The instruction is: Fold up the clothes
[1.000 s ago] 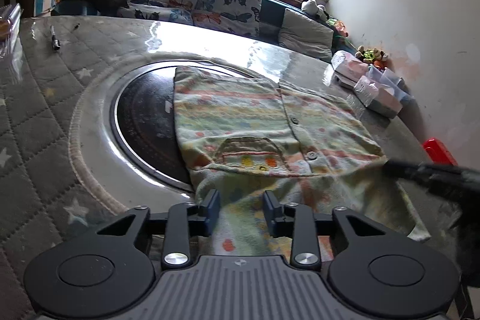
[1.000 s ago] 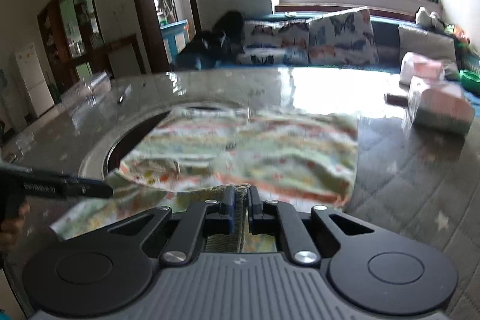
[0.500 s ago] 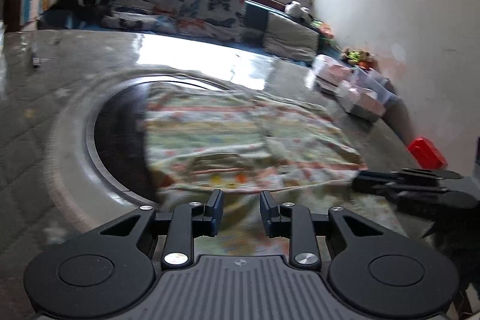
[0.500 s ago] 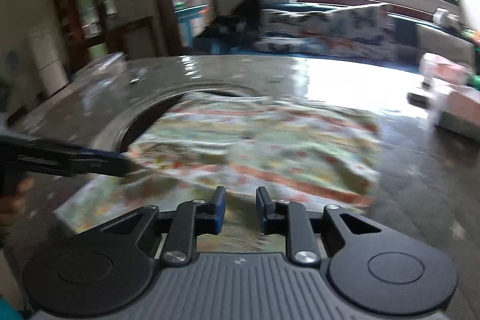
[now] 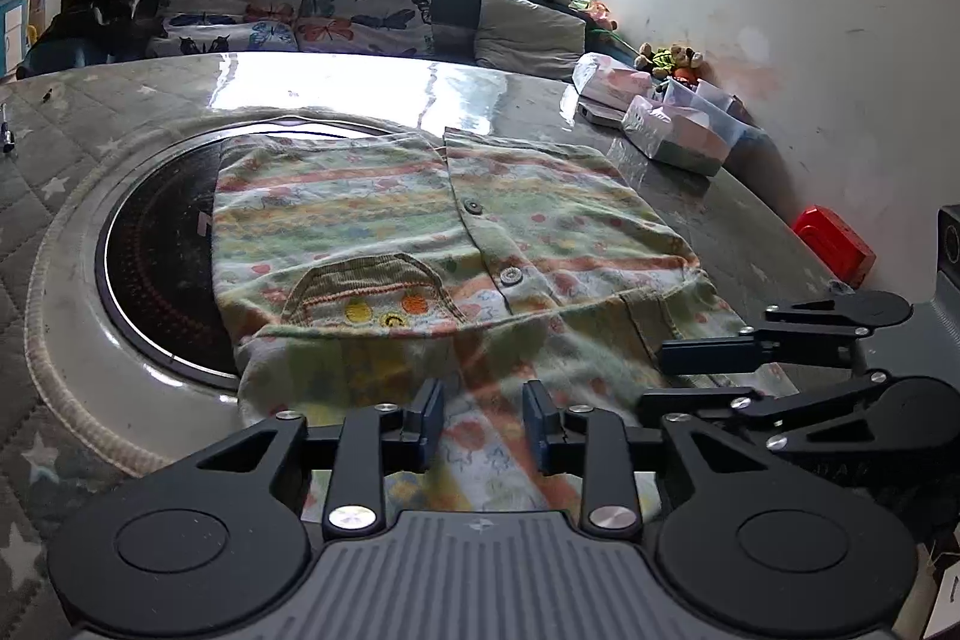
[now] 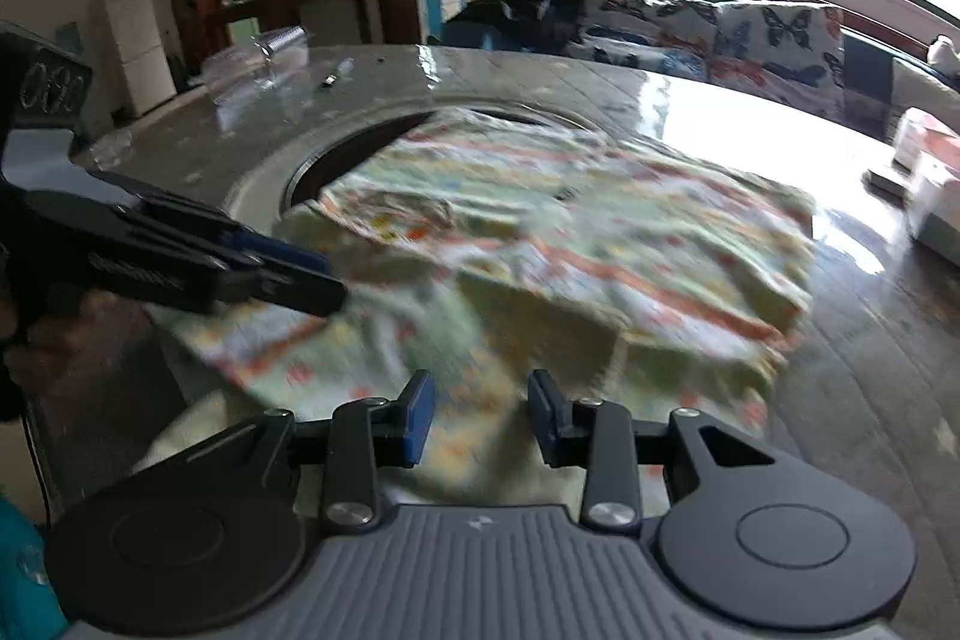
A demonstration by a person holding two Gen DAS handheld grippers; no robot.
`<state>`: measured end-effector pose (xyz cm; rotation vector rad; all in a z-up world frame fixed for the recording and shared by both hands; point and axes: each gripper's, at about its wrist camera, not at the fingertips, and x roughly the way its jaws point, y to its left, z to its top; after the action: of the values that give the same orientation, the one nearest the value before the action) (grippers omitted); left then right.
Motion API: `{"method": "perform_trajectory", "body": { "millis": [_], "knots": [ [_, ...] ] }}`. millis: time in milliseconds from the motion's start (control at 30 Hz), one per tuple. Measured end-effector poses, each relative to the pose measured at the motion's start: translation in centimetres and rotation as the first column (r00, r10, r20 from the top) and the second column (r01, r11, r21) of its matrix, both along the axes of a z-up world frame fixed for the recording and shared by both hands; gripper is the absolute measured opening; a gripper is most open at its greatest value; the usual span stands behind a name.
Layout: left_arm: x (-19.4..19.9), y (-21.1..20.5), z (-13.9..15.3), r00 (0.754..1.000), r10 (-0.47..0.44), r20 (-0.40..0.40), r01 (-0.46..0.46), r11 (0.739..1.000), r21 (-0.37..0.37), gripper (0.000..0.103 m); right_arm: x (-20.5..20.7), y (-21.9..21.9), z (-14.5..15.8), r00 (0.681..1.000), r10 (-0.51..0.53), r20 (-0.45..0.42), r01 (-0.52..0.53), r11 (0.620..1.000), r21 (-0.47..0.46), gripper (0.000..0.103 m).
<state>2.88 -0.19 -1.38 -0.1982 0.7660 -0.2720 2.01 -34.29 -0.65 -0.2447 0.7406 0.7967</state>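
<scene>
The left gripper [image 5: 481,421] stood with its jaws wide apart and nothing between them, low over the near hem of the shirt [image 5: 444,232]. The right gripper [image 6: 480,415] was just as wide and empty, at about 3 o'clock of the left one, over the same hem.

The shirt lay spread on the surface [image 5: 360,82], its far left part draped over the dark round hob [image 5: 156,244] at 10 o'clock, its near edge already turned up in a loose fold.

To do the next fold well, I judged that each gripper should bite one near corner, through both layers, then both should lift together and carry the edge toward 12 o'clock, so that the crease ran straight across the buttons [image 5: 510,275]. Uneven lift would likely skew it.

The cloth looked like soft, limp terry, striped in green, orange and yellow, with a ribbed corduroy pocket [image 5: 366,289]. The surface was a glossy sheet over quilted, star-marked padding; the hob's rim was smooth and hard, so the cloth might slide there.
</scene>
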Motion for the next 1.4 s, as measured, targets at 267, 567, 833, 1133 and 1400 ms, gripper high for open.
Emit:
{"method": "perform_trajectory", "body": {
  "millis": [267,567,833,1133,1400],
  "knots": [
    [-2.7,-1.3,0.2,0.997,-0.073,0.010,0.072,0.995,0.065,0.043,-1.7,-2.7,0.1,0.999,-0.031,0.005,0.032,0.999,-0.038,0.035],
    [-6.0,-1.1,1.7,0.983,-0.176,0.045,0.165,0.969,0.186,0.051,-2.4,-3.7,0.6,0.999,-0.045,0.014,0.046,0.998,-0.048,0.037],
    [-8.7,-2.7,0.9,0.938,-0.343,0.058,0.300,0.881,0.365,0.055,-3.7,-4.5,1.5,0.998,-0.048,0.047,0.050,0.997,-0.056,0.041],
    [-9.5,-5.7,-0.5,0.873,-0.462,0.155,0.349,0.816,0.461,0.057,-5.3,-5.7,1.9,0.995,-0.060,0.084,0.067,0.994,-0.083,0.050],
    [-9.2,-6.9,-0.8,0.833,-0.509,0.219,0.363,0.800,0.477,0.034,-6.2,-6.8,1.7,0.995,-0.055,0.084,0.064,0.992,-0.105,0.053]
  ]
}}
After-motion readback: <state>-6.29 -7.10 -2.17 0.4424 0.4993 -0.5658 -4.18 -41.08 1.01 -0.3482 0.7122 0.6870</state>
